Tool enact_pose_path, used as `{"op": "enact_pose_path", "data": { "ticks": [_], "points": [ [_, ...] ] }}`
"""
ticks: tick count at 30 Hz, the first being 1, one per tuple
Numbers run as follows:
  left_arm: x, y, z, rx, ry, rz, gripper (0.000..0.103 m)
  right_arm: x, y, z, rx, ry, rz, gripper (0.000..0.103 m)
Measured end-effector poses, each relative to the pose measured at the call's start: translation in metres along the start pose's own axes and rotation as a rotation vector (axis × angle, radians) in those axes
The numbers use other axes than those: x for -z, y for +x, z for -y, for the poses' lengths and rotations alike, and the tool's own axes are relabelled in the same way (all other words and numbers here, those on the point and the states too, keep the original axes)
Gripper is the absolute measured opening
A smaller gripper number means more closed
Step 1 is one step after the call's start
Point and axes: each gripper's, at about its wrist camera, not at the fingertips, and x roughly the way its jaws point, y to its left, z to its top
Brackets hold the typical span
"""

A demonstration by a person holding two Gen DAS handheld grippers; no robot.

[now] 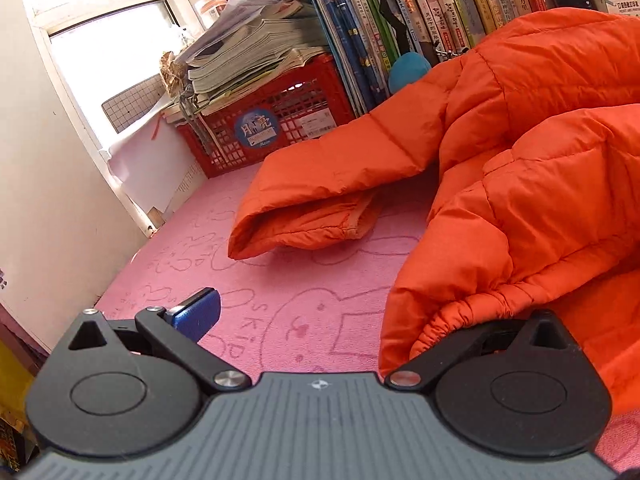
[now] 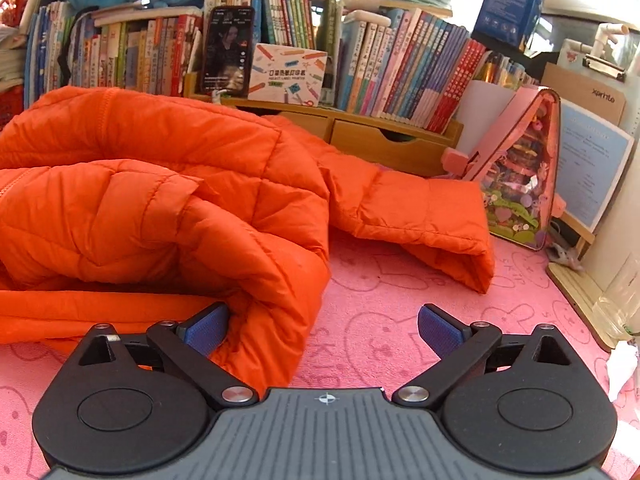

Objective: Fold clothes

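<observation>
Your left gripper (image 1: 352,316) stands wide, with one blue-padded finger (image 1: 198,312) over bare pink cloth and the other hidden under the gathered elastic hem of the orange puffer jacket (image 1: 520,208); nothing is pinched. Your right gripper (image 2: 324,330) is spread wide too, its left pad (image 2: 206,330) pressed against a puffy fold of the jacket (image 2: 160,208), its right pad (image 2: 438,330) over open cloth. The jacket is quilted, slick and rumpled, heaped across the pink terry cover (image 2: 380,292) printed with outline rabbits. One sleeve (image 1: 312,200) lies doubled back toward the red plastic crate (image 1: 280,112), which carries a slumping stack of magazines (image 1: 248,52). The other sleeve (image 2: 420,208) stretches toward a pink clear-fronted bag (image 2: 520,176). Behind the jacket, rows of upright books (image 2: 400,68) sit on a wooden drawer shelf (image 2: 380,140), with a phone (image 2: 228,50) propped against them.
</observation>
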Motion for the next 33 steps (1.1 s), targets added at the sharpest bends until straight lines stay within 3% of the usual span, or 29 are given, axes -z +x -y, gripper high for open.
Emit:
{"op": "enact_pose_path", "data": {
  "ticks": [3,5,8,13,16,18,20,25,29,31,33],
  "points": [
    [0.005,-0.005,-0.005,0.056,0.013,-0.002,0.103,0.007,-0.006,0.016,0.081,-0.048,0.023,0.099],
    [0.005,-0.011,-0.005,0.098,0.026,0.011,0.103,0.008,-0.02,0.013,0.039,-0.054,0.065,0.095],
    [0.002,-0.016,0.001,0.108,0.063,0.025,0.103,0.005,-0.048,-0.018,-0.044,-0.173,0.198,0.095],
    [-0.007,-0.02,-0.017,0.13,-0.003,0.033,0.103,0.006,-0.057,-0.093,-0.165,-0.388,0.251,0.093],
    [-0.009,-0.02,-0.034,0.128,-0.049,0.037,0.103,0.007,-0.063,-0.138,-0.238,-0.518,0.281,0.082],
    [-0.008,-0.018,-0.046,0.14,-0.073,0.032,0.103,0.007,-0.066,-0.168,-0.287,-0.604,0.301,0.064],
    [-0.007,-0.016,-0.054,0.153,-0.092,0.028,0.103,0.012,-0.064,-0.18,-0.292,-0.655,0.293,0.059],
    [0.004,-0.015,-0.058,0.188,-0.092,0.024,0.103,0.015,-0.046,-0.152,-0.148,-0.624,0.262,0.058],
    [0.014,-0.013,-0.057,0.138,-0.058,0.022,0.103,0.005,-0.032,-0.1,0.041,-0.466,0.204,0.06],
    [0.02,-0.01,-0.064,0.161,-0.071,-0.003,0.103,0.0,-0.022,-0.065,0.11,-0.356,0.154,0.062],
    [0.025,-0.009,-0.07,0.224,-0.099,-0.033,0.103,0.001,-0.015,-0.023,0.062,-0.212,0.08,0.075]
  ]
}}
